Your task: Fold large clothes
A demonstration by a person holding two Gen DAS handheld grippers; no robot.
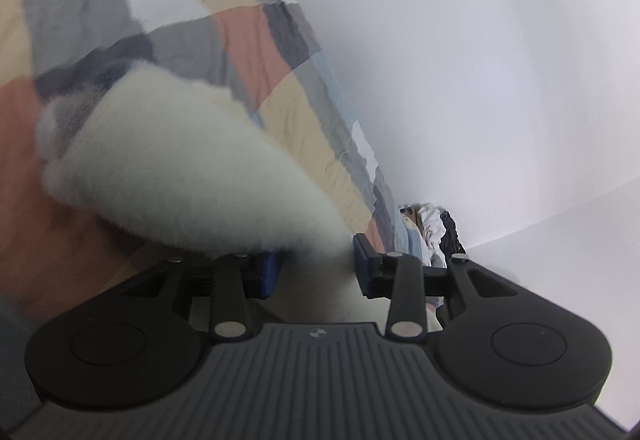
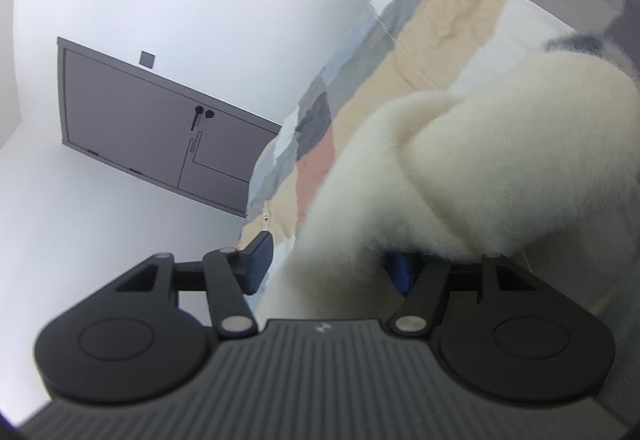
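A cream-white fleece garment (image 1: 180, 167) lies bunched on the patchwork quilt (image 1: 248, 39), blurred, with a dark grey part at its far end. It narrows into my left gripper (image 1: 318, 268), draping over the left blue pad and reaching close to the right one; the jaws stand apart around it. In the right wrist view the same fleece (image 2: 460, 167) covers the right pad of my right gripper (image 2: 328, 264). Its left pad (image 2: 260, 260) stands free, with quilt (image 2: 440, 19) showing beside it. That gripper is open.
The bed runs along a white wall (image 1: 480, 79). A heap of white and dark clothes (image 1: 434, 224) lies at the bed's far end. A grey door (image 2: 152, 119) is set in the wall beyond the bed's other end.
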